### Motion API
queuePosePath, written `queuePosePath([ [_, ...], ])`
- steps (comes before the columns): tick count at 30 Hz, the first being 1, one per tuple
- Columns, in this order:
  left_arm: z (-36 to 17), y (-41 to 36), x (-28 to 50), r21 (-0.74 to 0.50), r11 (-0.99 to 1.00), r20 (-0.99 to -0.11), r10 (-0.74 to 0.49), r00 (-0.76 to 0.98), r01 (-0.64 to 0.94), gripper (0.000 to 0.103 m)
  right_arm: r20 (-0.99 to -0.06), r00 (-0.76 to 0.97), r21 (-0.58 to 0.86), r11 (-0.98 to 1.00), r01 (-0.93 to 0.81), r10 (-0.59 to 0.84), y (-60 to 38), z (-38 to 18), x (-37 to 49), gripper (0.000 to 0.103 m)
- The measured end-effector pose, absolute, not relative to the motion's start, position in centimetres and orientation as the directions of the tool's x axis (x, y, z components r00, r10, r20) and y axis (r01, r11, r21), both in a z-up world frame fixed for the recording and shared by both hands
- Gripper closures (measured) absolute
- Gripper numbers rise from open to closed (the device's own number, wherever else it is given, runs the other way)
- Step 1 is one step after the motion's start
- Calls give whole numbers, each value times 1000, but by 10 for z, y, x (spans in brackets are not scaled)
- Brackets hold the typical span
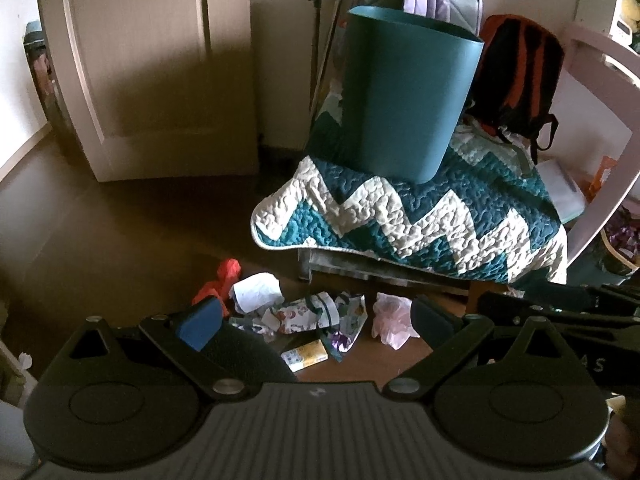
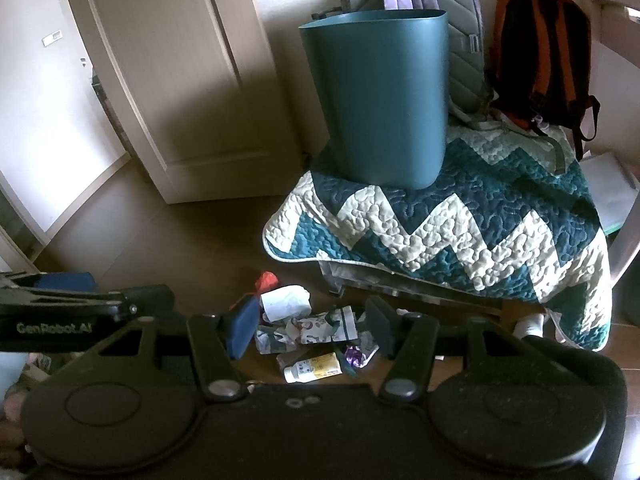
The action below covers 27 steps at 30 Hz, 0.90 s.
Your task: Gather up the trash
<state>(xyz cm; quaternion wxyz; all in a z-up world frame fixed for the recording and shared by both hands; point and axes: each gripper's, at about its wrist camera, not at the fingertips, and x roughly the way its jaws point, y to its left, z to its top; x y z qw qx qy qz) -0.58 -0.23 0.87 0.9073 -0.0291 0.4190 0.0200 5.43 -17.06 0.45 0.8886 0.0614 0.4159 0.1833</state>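
- Crumpled paper and thin plastic make up the trash, and it all lies on the floor [image 1: 120, 240] just ahead of and below both of your hand-held grippers, in front of the quilt [image 1: 420, 216].
- Your left hand-held gripper [image 1: 316, 316] is spread wide with nothing between its pads; the printed wrapper [image 1: 308, 314] sits right in its opening.
- Your right hand-held gripper [image 2: 314, 326] is also wide and empty, framing the same heap from the other side.
- Nearest to you lies the small yellow carton [image 2: 312, 368]; it looks stiff and light, so take it across its short faces, where flat pads should bite without slipping.
- White crumpled paper [image 1: 256, 292] and the red scrap [image 1: 224, 280] lie ahead and to the left; both probably weigh almost nothing and will crush, so pinch a raised fold rather than the whole ball.
- Right of the left hand-held gripper's opening, the pink plastic bag [image 1: 392, 320] is likely slippery and limp; grab a bunched part, or it may slide out.
- Further ahead and above, the teal bin [image 2: 380, 96] stands upright on the quilt; it may tip easily on that soft bedding, so drop pieces in gently.
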Motion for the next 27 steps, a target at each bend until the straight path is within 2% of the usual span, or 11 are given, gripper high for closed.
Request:
queuePosePath([
  [27,8,-4,-4,-35,998,-762,4,648,-46,2,-708,590,262,920,-291,388,-167,2,56,44],
])
